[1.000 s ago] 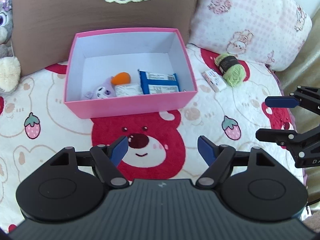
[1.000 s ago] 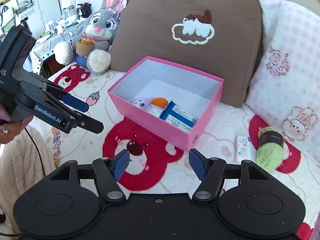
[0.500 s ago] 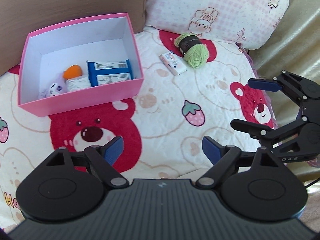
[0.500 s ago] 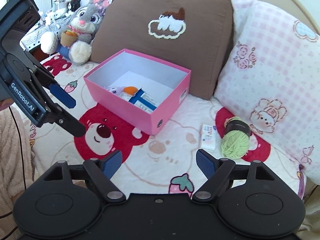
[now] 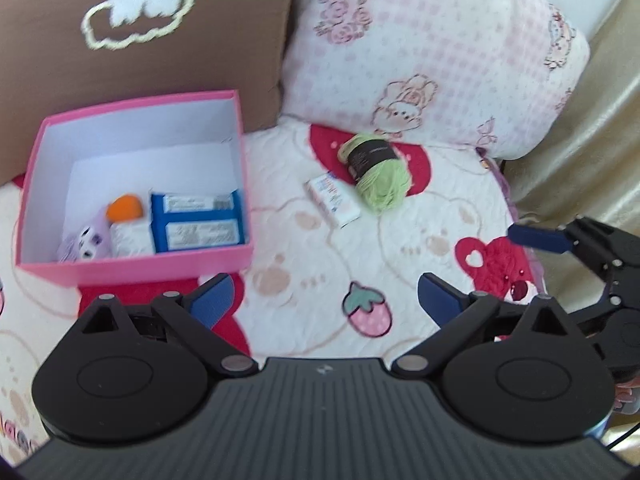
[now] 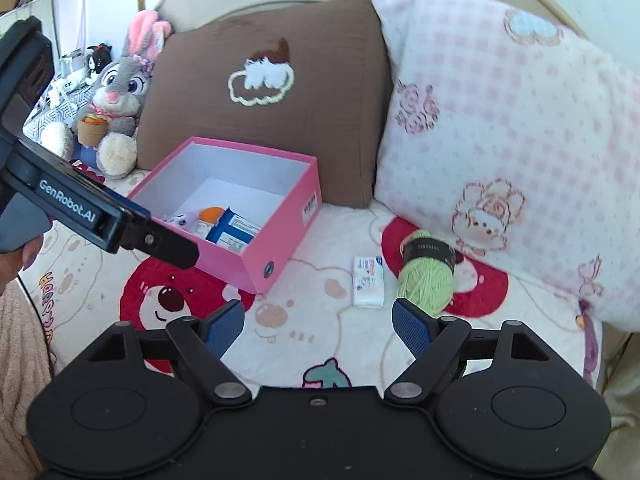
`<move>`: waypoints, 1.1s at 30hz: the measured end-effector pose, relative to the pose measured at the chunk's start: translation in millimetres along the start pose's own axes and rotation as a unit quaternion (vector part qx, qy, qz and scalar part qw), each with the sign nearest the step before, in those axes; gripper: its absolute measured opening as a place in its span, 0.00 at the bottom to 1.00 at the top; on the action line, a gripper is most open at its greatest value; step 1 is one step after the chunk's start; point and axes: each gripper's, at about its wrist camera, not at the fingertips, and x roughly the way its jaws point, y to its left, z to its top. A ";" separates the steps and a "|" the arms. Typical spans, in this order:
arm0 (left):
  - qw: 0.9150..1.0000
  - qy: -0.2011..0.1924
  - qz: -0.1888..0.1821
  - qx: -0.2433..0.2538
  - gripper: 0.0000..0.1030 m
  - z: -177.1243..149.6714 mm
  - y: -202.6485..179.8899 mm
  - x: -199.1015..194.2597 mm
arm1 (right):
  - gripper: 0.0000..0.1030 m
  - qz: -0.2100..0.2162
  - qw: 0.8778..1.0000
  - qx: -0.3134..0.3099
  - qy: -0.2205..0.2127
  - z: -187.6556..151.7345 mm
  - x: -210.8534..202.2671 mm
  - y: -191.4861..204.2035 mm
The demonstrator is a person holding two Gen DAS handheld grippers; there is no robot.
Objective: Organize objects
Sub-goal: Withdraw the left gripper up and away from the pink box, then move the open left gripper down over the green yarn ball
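Note:
A pink box (image 5: 132,268) (image 6: 280,236) stands on the bed and holds a blue-and-white packet (image 5: 198,222), an orange-capped item (image 5: 125,209) and a small purple toy (image 5: 86,240). To its right lie a small white packet (image 5: 332,199) (image 6: 368,282) and a green yarn ball (image 5: 378,174) (image 6: 426,276) with a black band. My left gripper (image 5: 324,304) is open and empty, hovering above the quilt in front of the box. My right gripper (image 6: 318,330) is open and empty, close in front of the packet and yarn.
A brown pillow (image 6: 272,92) stands behind the box and a pink checked pillow (image 6: 500,132) behind the yarn. A grey rabbit plush (image 6: 116,96) sits at the far left. The bed's right edge meets a beige curtain (image 5: 580,128).
Both grippers have swung right, from the box toward the yarn and white packet, which now sit nearer and more central. Both stay open and empty.

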 end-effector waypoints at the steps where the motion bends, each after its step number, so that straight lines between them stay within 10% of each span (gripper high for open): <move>1: 1.000 -0.006 -0.002 0.007 0.97 3.1 -4.4 3.6 | 0.82 -0.018 1.000 0.003 0.014 -0.5 2.9 -1.4; 10: 0.998 -0.060 -0.026 -0.006 0.97 28.2 -20.2 36.6 | 0.82 -0.053 0.993 -0.098 0.045 8.6 23.7 -0.8; 33: 0.991 -0.111 -0.069 0.016 0.97 42.3 -11.2 119.5 | 0.82 -0.091 0.994 -0.053 -0.021 -3.5 106.8 -50.9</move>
